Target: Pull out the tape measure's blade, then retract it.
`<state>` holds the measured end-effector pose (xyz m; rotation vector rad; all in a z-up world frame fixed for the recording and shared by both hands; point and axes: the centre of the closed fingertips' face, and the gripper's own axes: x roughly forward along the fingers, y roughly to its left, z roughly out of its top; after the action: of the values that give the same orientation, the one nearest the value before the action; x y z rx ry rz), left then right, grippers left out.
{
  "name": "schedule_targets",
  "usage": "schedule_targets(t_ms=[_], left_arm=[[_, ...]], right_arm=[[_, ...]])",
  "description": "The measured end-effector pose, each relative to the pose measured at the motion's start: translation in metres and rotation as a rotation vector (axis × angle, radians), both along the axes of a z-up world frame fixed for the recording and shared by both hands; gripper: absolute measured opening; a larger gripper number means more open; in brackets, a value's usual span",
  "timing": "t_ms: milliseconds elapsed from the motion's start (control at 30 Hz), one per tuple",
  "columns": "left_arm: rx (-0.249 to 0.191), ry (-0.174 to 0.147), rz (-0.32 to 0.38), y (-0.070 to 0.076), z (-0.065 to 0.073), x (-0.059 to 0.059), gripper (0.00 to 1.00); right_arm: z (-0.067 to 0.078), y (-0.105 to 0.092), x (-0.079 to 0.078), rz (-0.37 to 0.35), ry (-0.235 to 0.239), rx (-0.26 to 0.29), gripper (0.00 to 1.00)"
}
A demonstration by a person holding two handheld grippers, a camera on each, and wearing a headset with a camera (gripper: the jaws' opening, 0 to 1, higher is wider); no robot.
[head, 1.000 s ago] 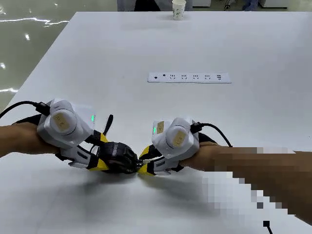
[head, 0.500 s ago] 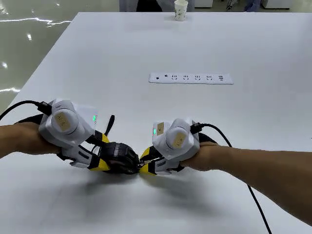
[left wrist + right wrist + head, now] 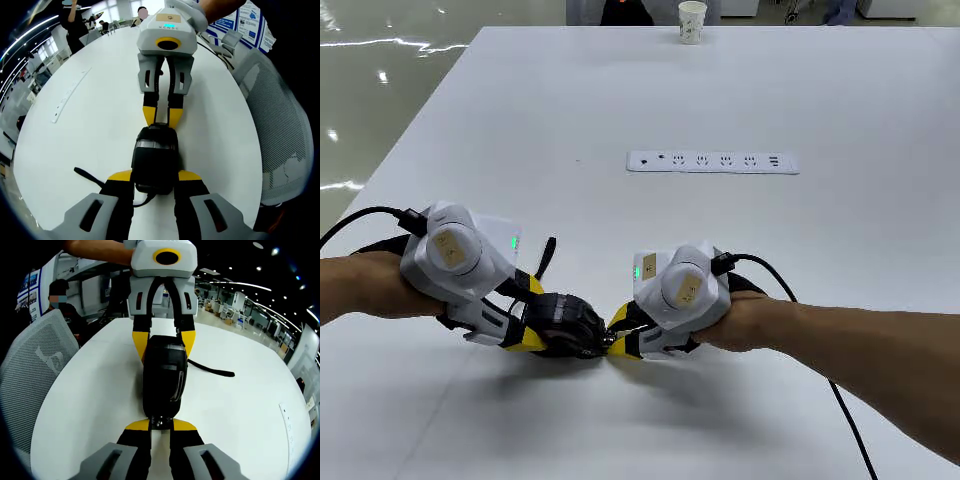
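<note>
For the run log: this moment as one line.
left gripper: shut on black plastic tape measure | right gripper: pinching its metal blade tip | pull not begun

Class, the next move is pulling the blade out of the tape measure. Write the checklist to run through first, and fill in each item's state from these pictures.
1. Left tool clamped on the tape measure: ok.
2. Right tool shut on the blade tip: ok.
3. Blade tip at the tape measure's mouth, nothing drawn out: ok.
4. Strap lying clear of both tools: ok.
5. Table free of objects along the pull path: ok.
6. Lock released: cannot tell.
</note>
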<state>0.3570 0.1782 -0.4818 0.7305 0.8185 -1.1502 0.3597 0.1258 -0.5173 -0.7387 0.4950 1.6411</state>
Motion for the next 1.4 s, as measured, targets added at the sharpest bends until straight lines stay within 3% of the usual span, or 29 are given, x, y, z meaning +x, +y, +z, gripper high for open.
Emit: schedule_targets(t_ms=[1400], left_arm=[[-0.004,0.015,0.015,0.000,0.001,-0.001,0.24]], right_arm=[[0.001,-0.020,0.005,-0.005,-0.005,-0.013,0.09]])
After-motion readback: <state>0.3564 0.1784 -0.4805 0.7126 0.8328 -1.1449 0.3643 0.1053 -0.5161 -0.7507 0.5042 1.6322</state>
